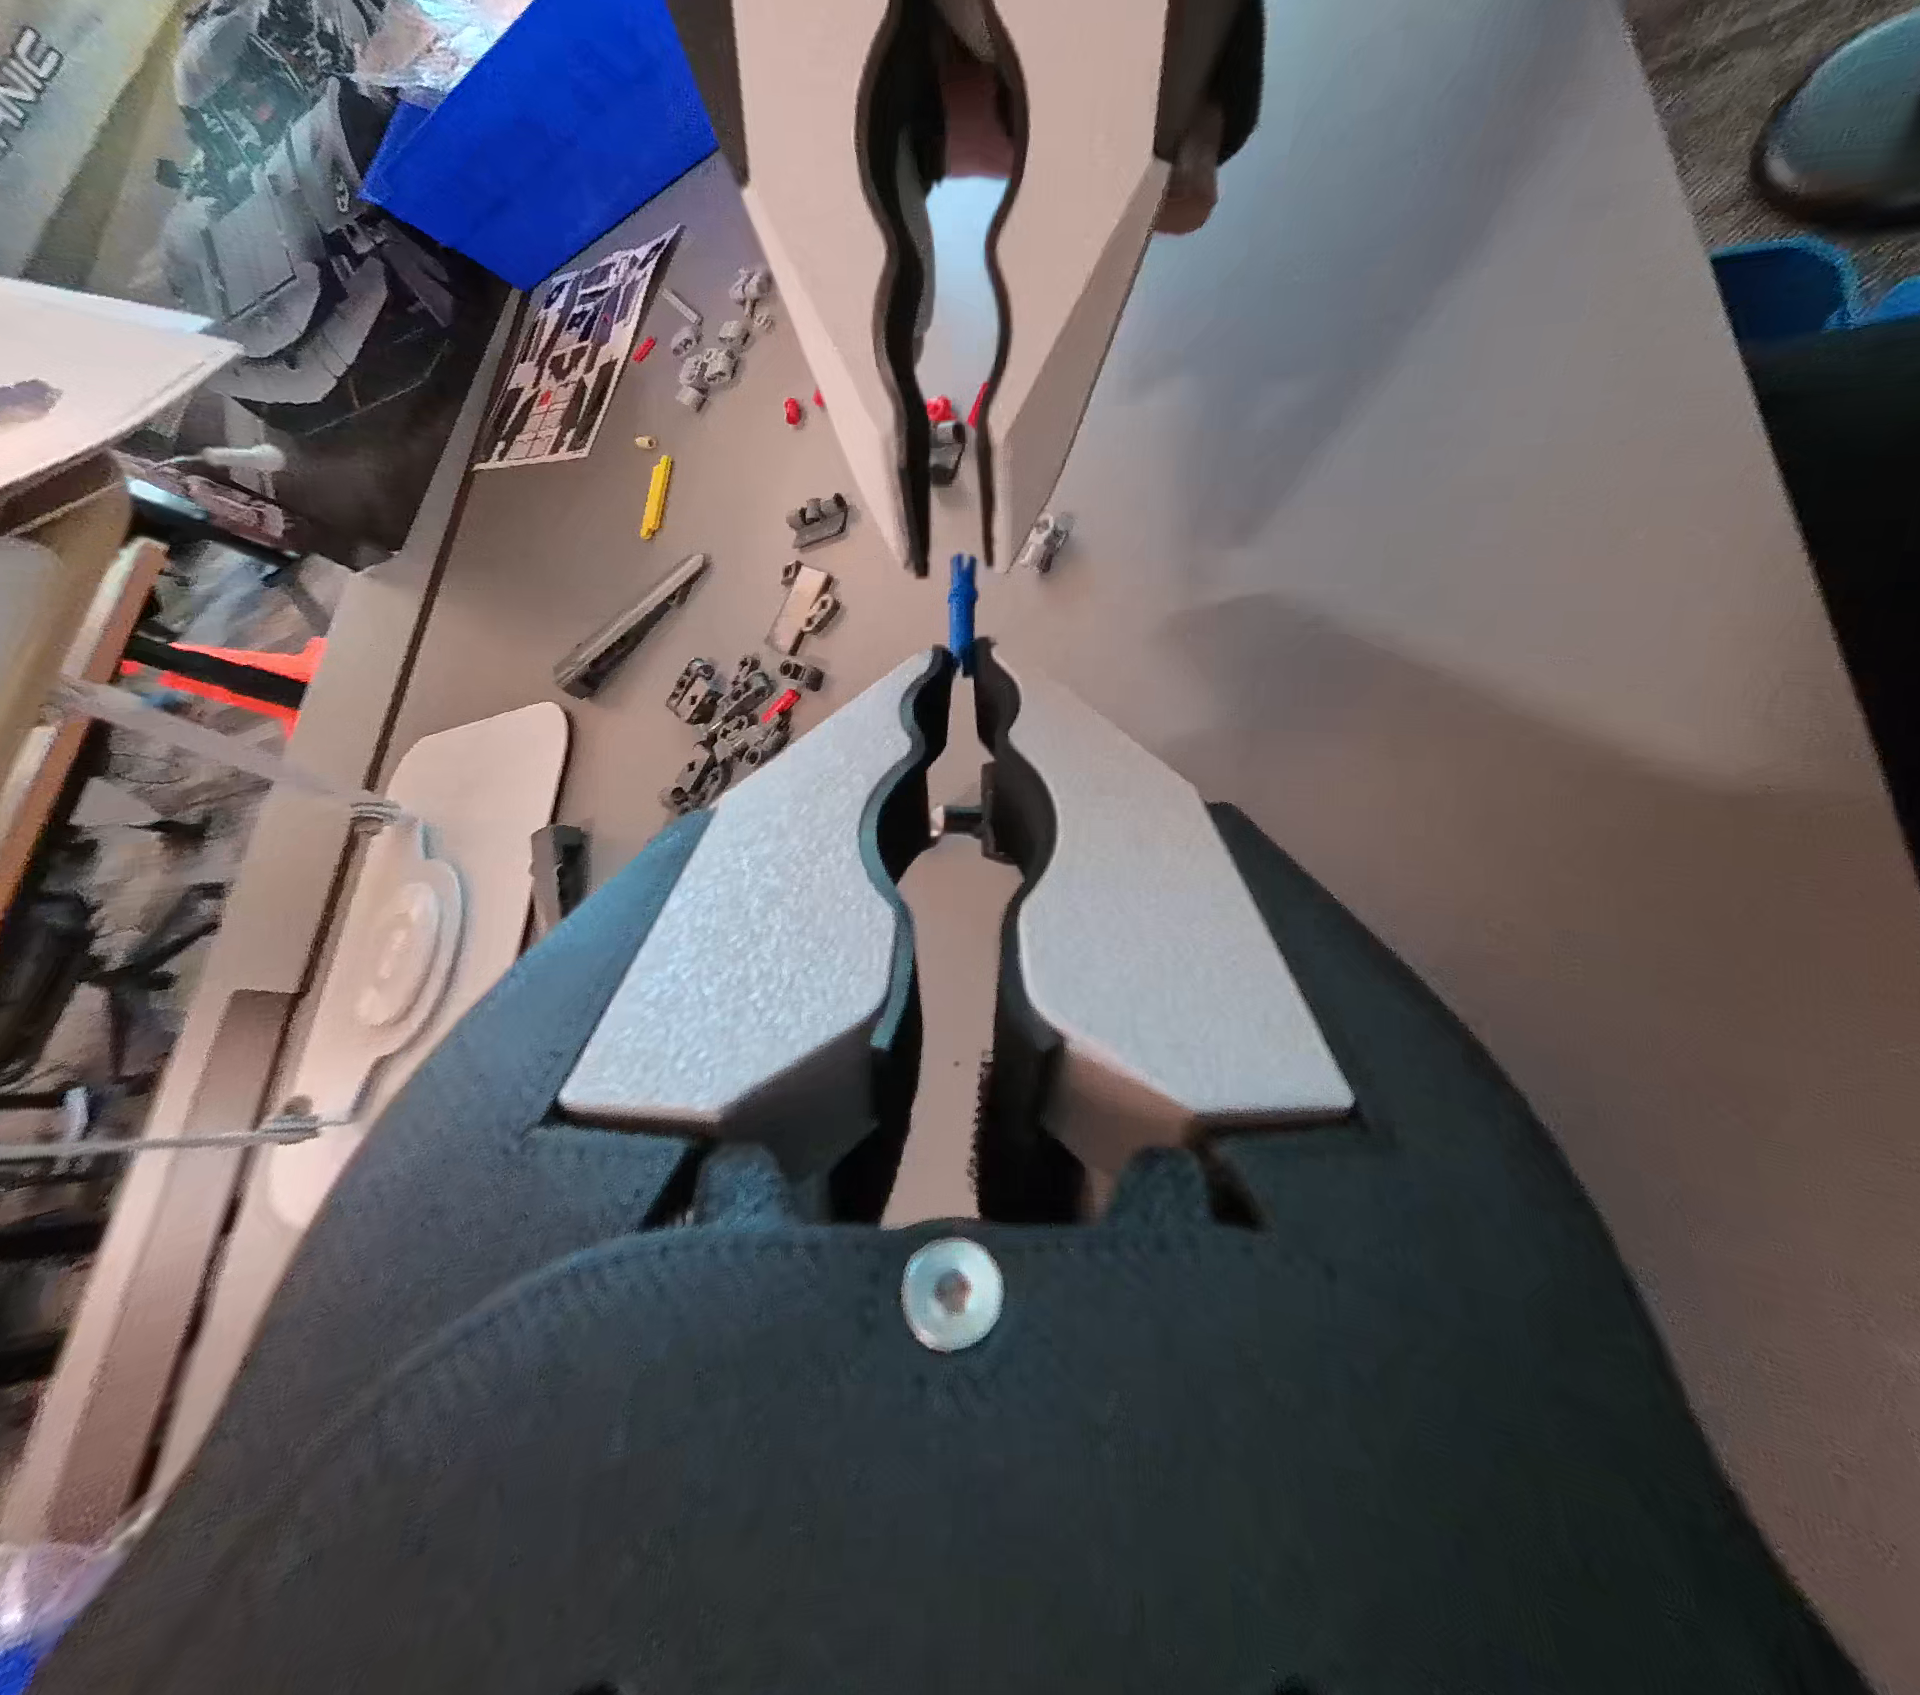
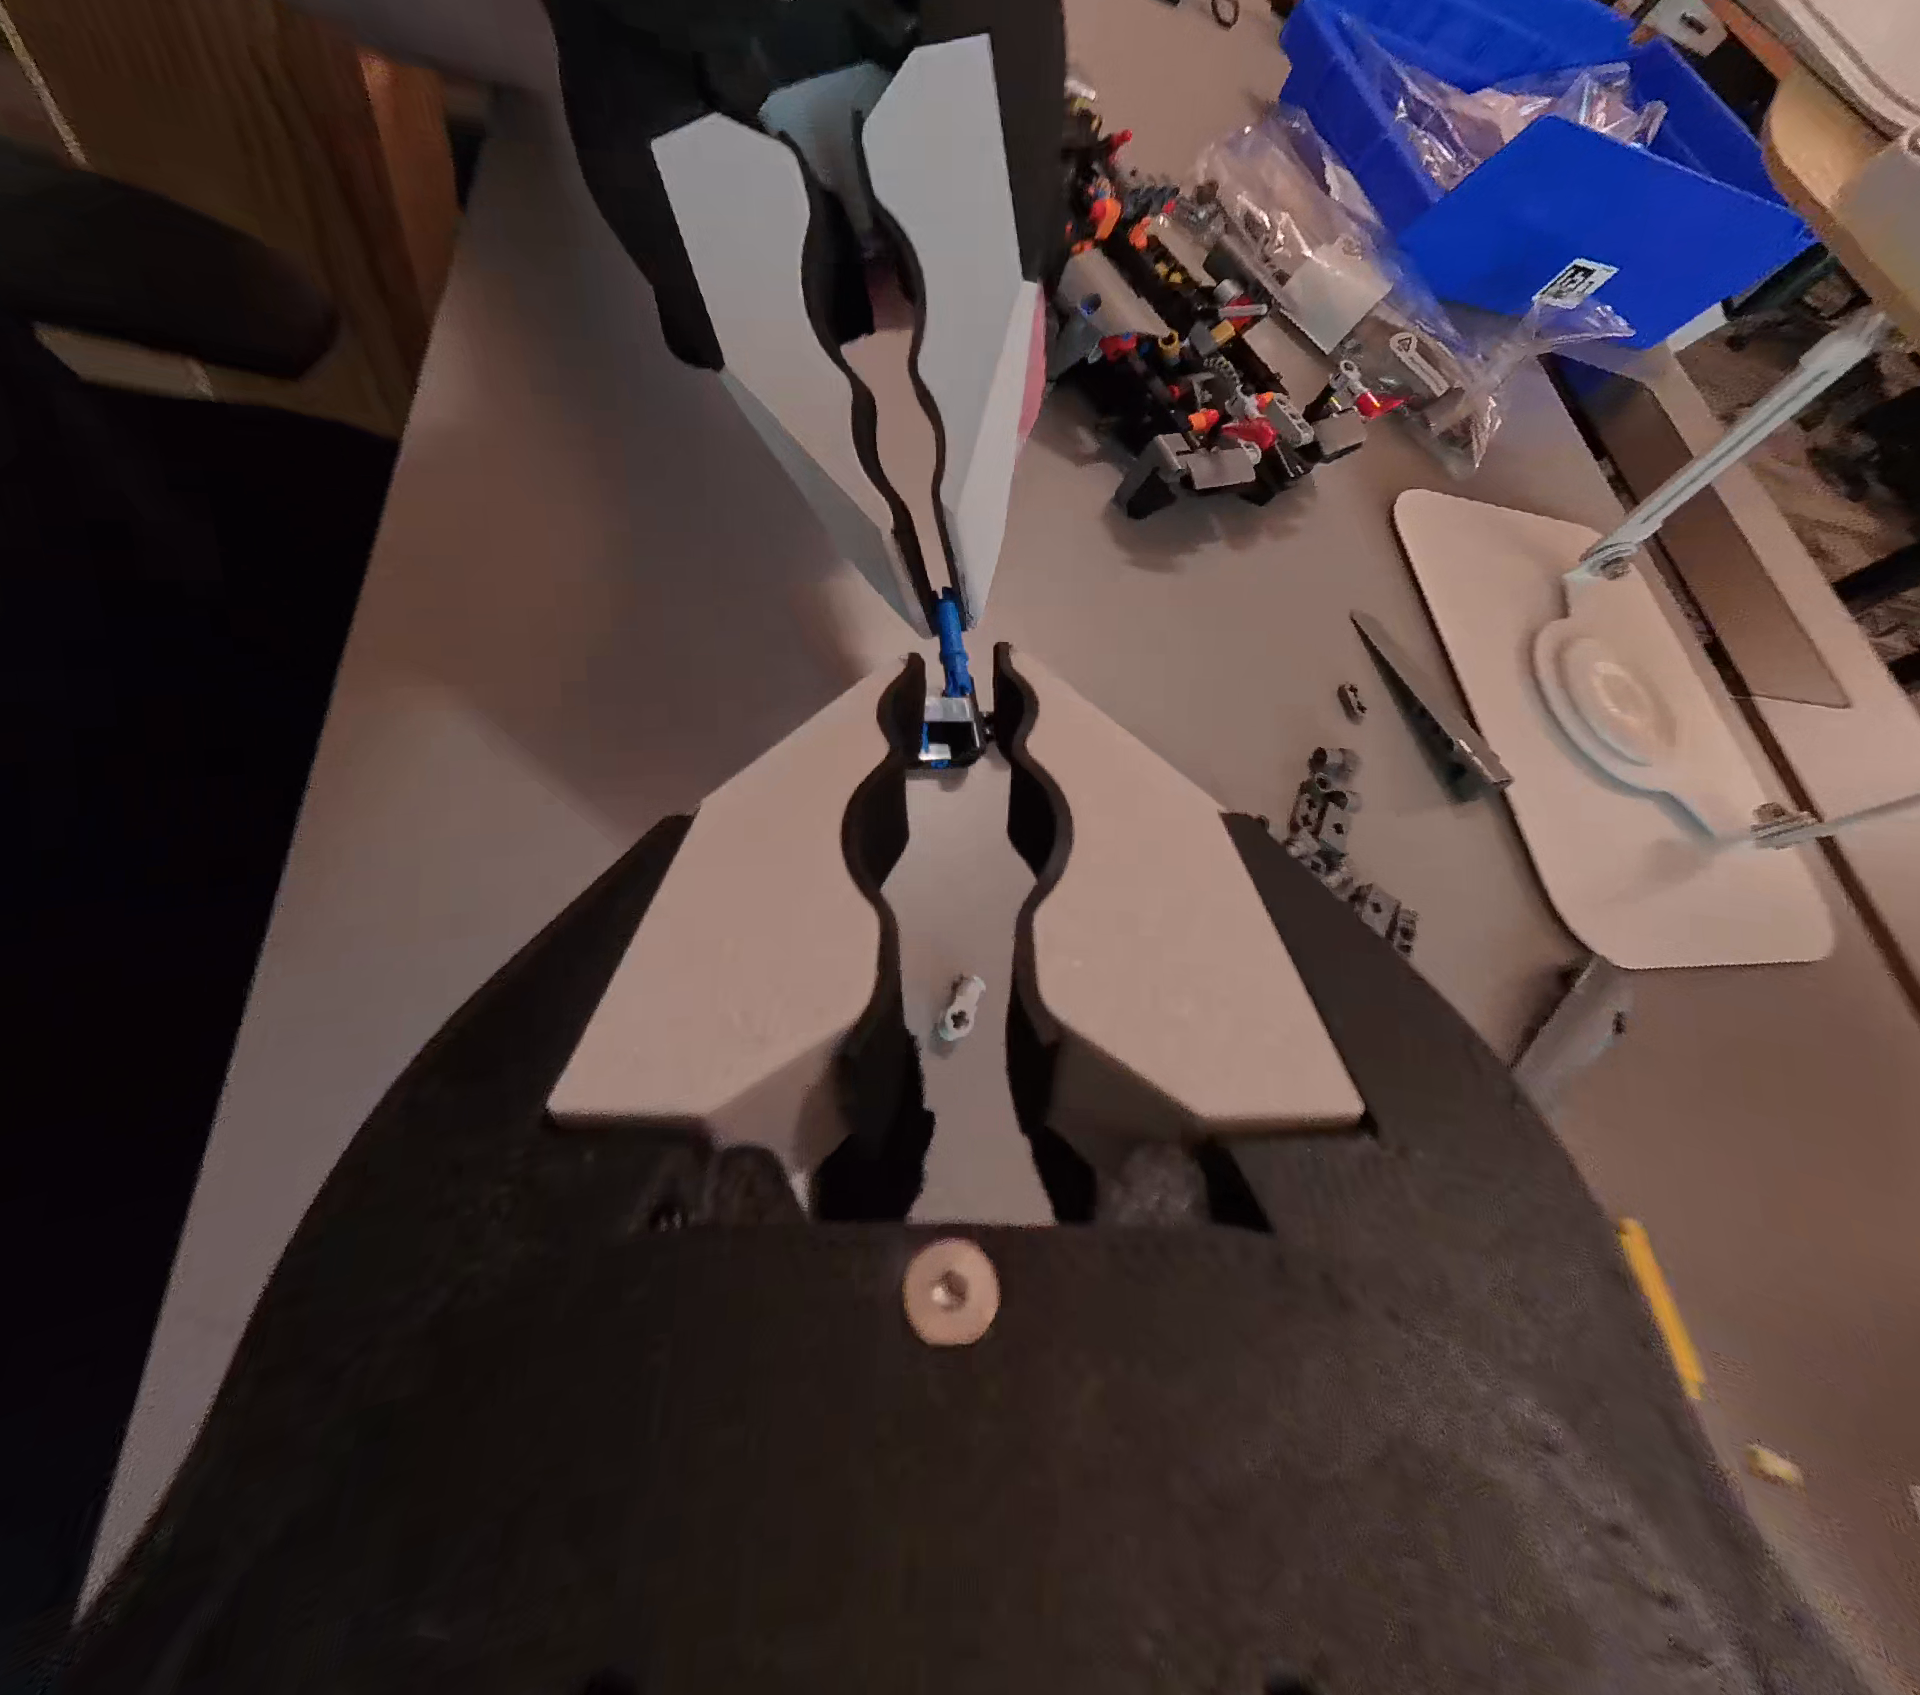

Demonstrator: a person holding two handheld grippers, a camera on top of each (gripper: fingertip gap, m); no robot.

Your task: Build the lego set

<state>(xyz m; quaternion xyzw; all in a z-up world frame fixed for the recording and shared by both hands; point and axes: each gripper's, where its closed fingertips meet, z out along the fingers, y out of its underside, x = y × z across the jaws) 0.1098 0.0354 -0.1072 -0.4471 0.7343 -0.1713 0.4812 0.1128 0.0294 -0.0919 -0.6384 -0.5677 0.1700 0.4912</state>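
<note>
My left gripper [image 1: 961, 660] is shut on a small blue pin [image 1: 958, 611], pinching one end so the rest sticks out forward over the grey table [image 1: 1351, 502]. In the right wrist view the left gripper [image 2: 940, 611] comes in from above with the same pin [image 2: 948, 643] in its tips. My right gripper [image 2: 958, 663] faces it, fingers apart. The pin's free forked end sits between the right fingertips [image 1: 920, 554] without touching them. A small black and grey block [image 2: 948, 736] shows between the right fingers just past the pin's end, with a gap on one side.
Loose grey pieces [image 1: 727, 710], a yellow axle [image 1: 655, 497], a long dark piece [image 1: 629, 627], a sticker sheet [image 1: 582, 357] and a blue bin [image 1: 551, 118] lie to the left. A part-built model [image 2: 1195, 378], bagged parts [image 2: 1351, 243] and a white pad [image 2: 1610, 710] are also there. Less than 4 cm separates the two grippers' tips.
</note>
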